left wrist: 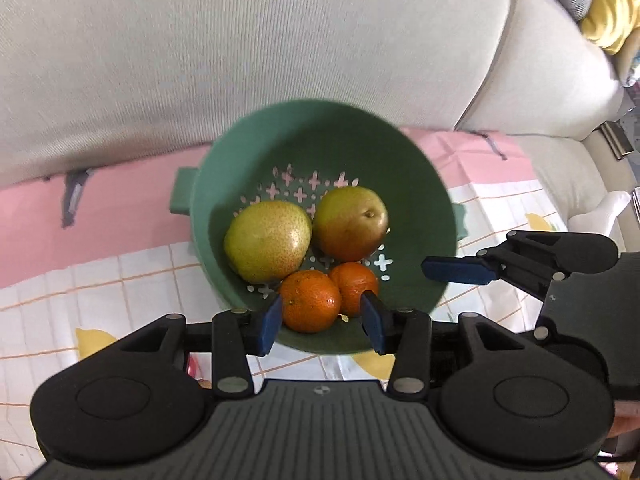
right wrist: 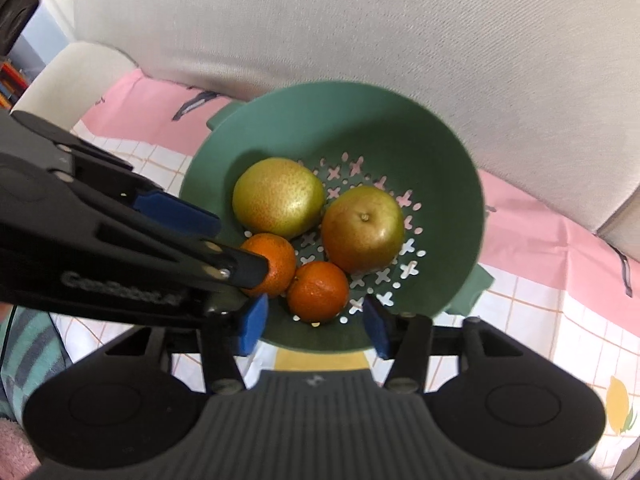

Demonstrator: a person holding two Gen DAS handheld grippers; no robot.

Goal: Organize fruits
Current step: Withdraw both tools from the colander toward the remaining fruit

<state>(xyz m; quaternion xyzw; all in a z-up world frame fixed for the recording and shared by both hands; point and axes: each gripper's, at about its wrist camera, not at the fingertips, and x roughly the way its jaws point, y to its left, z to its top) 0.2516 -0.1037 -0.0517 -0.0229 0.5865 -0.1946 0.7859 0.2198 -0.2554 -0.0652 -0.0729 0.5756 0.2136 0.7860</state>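
1. Left gripper [left wrist: 320,322] jaws spread, one orange [left wrist: 310,301] between the pads, not pinched.
2. Right gripper [right wrist: 314,326] jaws spread, second orange [right wrist: 318,291] just ahead of the gap, pads clear of it.
3. Both oranges touch each other; two pears [left wrist: 267,242] [left wrist: 350,222] lie just beyond them.
4. All four sit in a green colander [left wrist: 280,140] on a checked cloth [left wrist: 120,280].
5. Sofa cushion [left wrist: 240,40] well beyond the jaws.

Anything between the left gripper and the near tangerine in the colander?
Nothing visible. The left gripper hangs over the colander with open jaws either side of the near tangerine, and the pads look clear of it. The right gripper hangs beside it over the second tangerine, not across the path.
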